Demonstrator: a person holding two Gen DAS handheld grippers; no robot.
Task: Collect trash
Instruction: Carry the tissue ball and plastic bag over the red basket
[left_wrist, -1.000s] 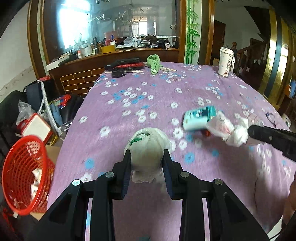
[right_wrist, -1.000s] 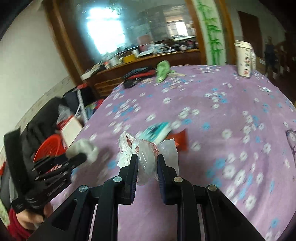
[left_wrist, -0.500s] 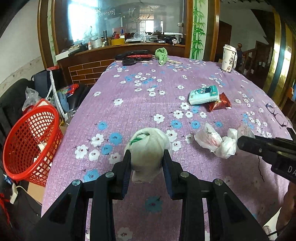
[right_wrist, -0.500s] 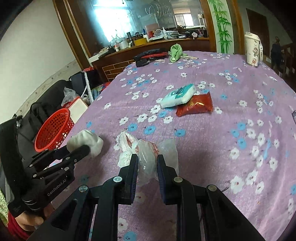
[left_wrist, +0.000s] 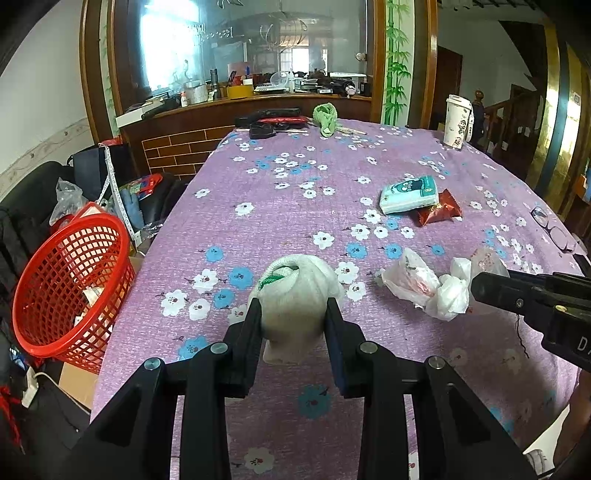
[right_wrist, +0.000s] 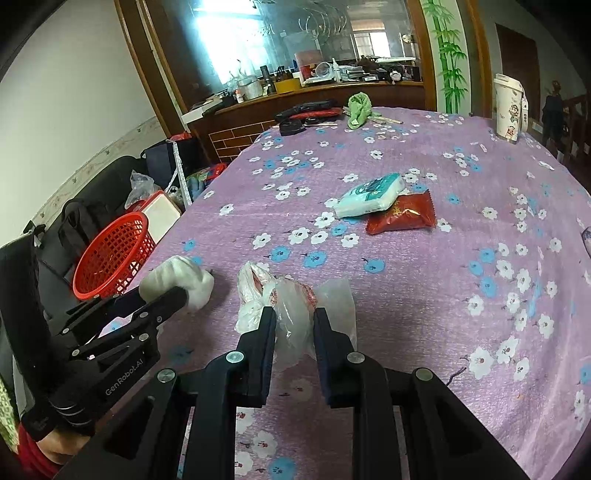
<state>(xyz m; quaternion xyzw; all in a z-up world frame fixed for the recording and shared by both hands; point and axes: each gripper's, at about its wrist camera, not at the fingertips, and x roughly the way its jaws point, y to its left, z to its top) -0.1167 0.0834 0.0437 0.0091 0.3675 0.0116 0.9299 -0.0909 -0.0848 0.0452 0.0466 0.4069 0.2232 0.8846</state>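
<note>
White wad (left_wrist: 295, 295), green streak, perhaps tissue, crumpled clear bag (right_wrist: 291, 306)

Looked like a lived-in home dining room: floral purple tablecloth (left_wrist: 280, 192), cluttered wooden counter (left_wrist: 258, 101) below a glass partition (left_wrist: 236, 48), staircase railing (left_wrist: 502, 110).

Paper cup (left_wrist: 457, 121), green cloth (left_wrist: 325, 119), eyeglasses (left_wrist: 554, 229) on tablecloth (left_wrist: 280, 206)
</note>
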